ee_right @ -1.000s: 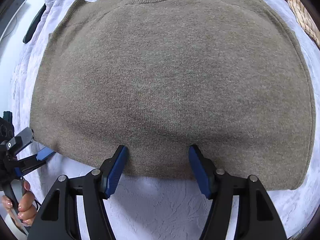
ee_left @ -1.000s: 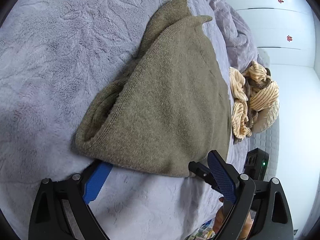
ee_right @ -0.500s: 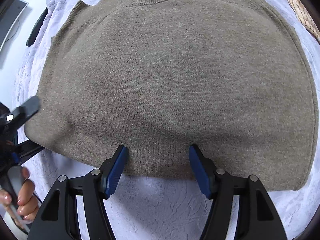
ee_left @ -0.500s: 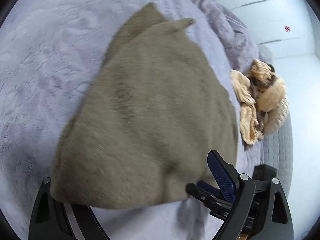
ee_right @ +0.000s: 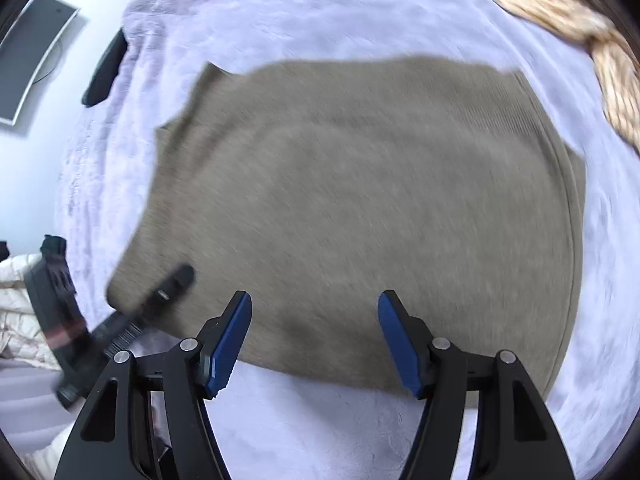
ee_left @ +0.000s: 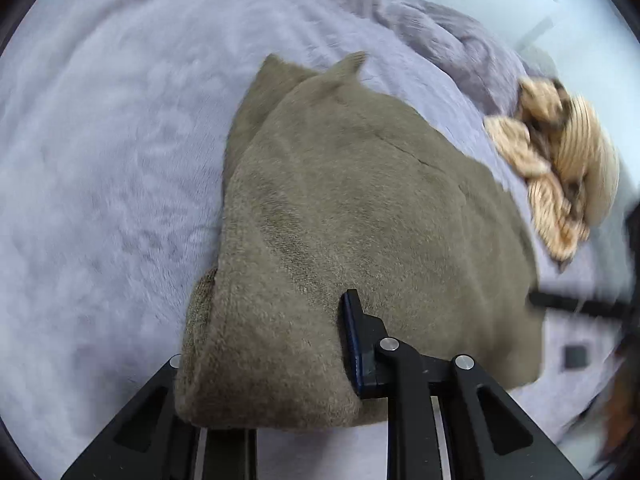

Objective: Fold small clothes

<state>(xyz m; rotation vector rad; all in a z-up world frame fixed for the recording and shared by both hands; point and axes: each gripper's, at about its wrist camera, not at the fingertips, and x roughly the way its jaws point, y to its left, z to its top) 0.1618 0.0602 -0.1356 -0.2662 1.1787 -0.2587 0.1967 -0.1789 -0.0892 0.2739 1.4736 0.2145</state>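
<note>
Sweater point(ee_left: 360, 220) corner caught in left tongs point(ee_left: 272, 340): closing on a thick roll of knit, visible pad pressed into the fabric, other finger buried beneath it. A second ago wide open, straddling that corner flat on the bed; now clamped and lifted, corner bunched up toward the camera. Seen from the right wrist too, reaching in at the sweater's near-left corner.

Right tongs point(ee_right: 316, 312) open, easing a touch wider, nothing between the pads. Half a second ago low over the near hem; now raised well clear, with far more of the bed point(ee_right: 360, 12) showing around the sweater. No grip on that side.

Likely meaning: next fold begun from the left corner alone, probably to be carried across toward the right side, with the right tongs free to pin or catch the other corner. Some risk of a skewed fold with only one corner taken.

Olive-brown knit, thick and soft, already doubled: layered edges showing along the left side, two points sticking out at the far end. Upper face smooth apart from one shallow crease. Lying mid-bed, left side nearer the bed's left edge, near hem short of the near edge. Striped tan clothes point(ee_left: 560, 168) heaped by the far right edge, apart from the sweater.
</note>
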